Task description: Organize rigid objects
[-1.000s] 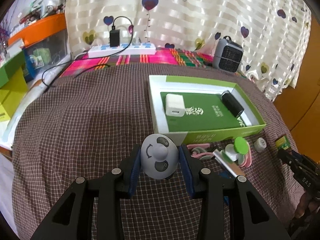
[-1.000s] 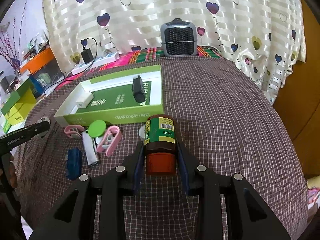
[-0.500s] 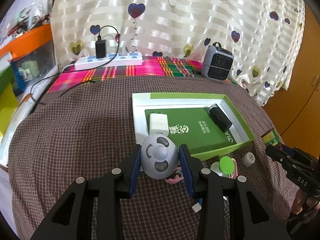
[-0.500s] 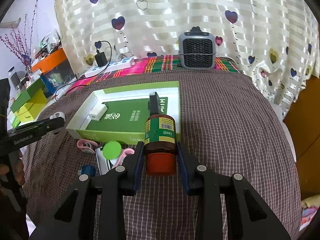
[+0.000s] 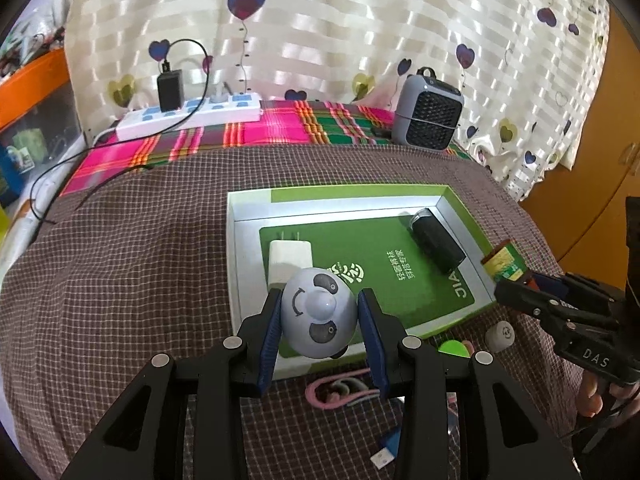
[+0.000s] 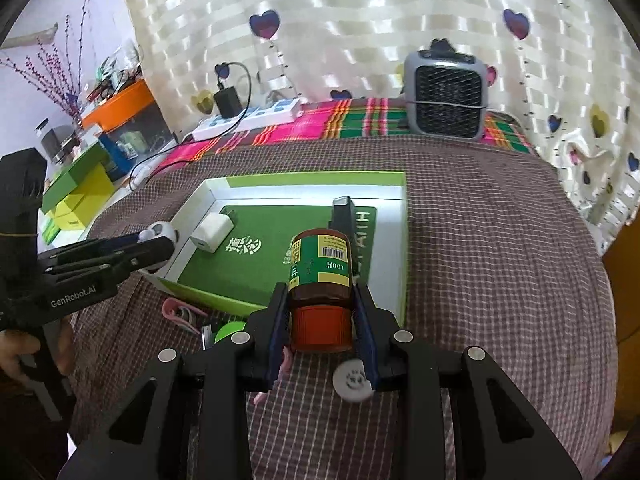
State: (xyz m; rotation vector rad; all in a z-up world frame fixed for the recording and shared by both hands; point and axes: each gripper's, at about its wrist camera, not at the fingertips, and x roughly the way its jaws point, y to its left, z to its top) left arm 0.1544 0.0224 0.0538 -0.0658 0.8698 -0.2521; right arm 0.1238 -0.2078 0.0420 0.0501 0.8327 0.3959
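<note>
Ahead of and below both grippers: green box (image 5: 460, 200), open-topped. Left gripper (image 5: 319, 322) pinches panda ball (image 5: 318, 314); right gripper (image 6: 321, 322) pinches pill bottle (image 6: 322, 270), long axis pointing forward over the box.

Backdrop: cream striped curtain (image 5: 360, 40) printed with purple and yellow hearts, daylight glowing through it. Surface: desk under a brown checked cloth (image 5: 120, 280), with a pink-and-green plaid cloth (image 5: 280, 128) along the far edge, bearing a white power strip (image 5: 192, 116) and a small grey fan heater (image 6: 446, 92). Sides: orange-topped storage bin (image 6: 124, 110) left, wooden cabinet (image 5: 612, 168) right.
</note>
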